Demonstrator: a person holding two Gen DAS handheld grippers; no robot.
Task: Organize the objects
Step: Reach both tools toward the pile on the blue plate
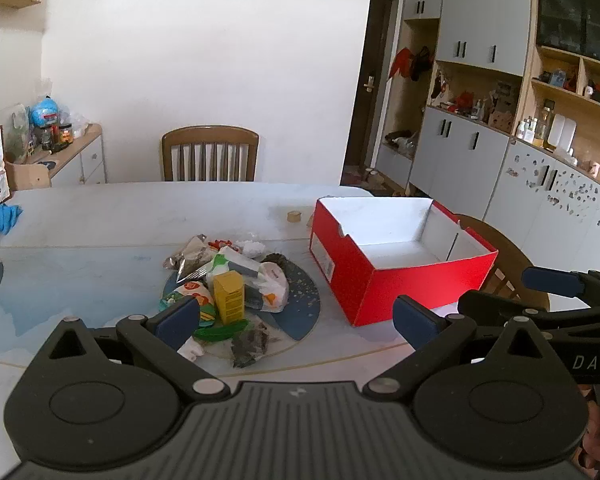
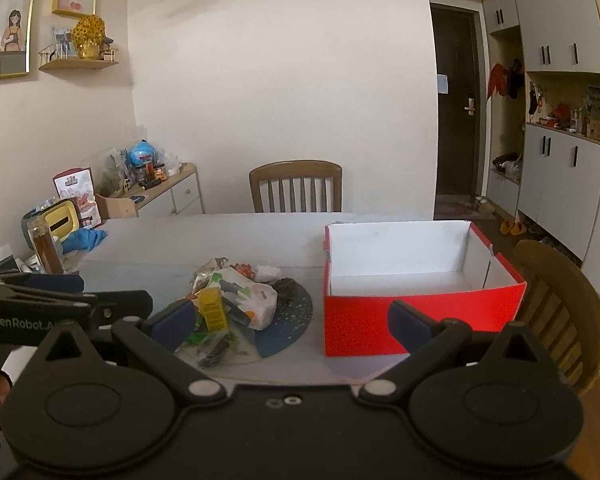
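At the far left edge of the table (image 1: 100,216) lies a crumpled blue cloth (image 1: 0,218), and behind it a low sideboard (image 1: 80,152) carries jars and packets; from my right-hand view a yellow tissue box (image 2: 62,220) and a brown bottle (image 2: 44,246) stand near that same corner. My left tongs (image 1: 296,320) hang above the near edge of the table, spread wide with nothing between the blue pads, tilted down toward the clutter; my right tongs (image 2: 288,320) sit just to their right, equally spread and empty, and each shows at the edge of the other's view. Just beyond the left pad of both lies the pile of objects (image 1: 228,280) to be sorted, heaped on a dark round placemat (image 1: 300,304); a small yellow carton (image 1: 229,296) stands upright at its near side, a white plastic bag with orange print (image 1: 274,292) lies touching it on the right, a fork (image 1: 194,275) rests on top to the left, a green wrapper (image 1: 220,330) and a dark crumpled packet (image 1: 250,346) lie nearest me. A wooden chair (image 1: 210,154) stands at the far side of the table; a small tan lid-like thing (image 1: 295,216) lies alone on the far table. To the right of the pile, apart from it, sits an open red box (image 1: 380,288) with a white inside, empty as far as I can see; another chair (image 2: 560,308) stands by its right side; grey wall cabinets (image 1: 480,24) fill the far right.
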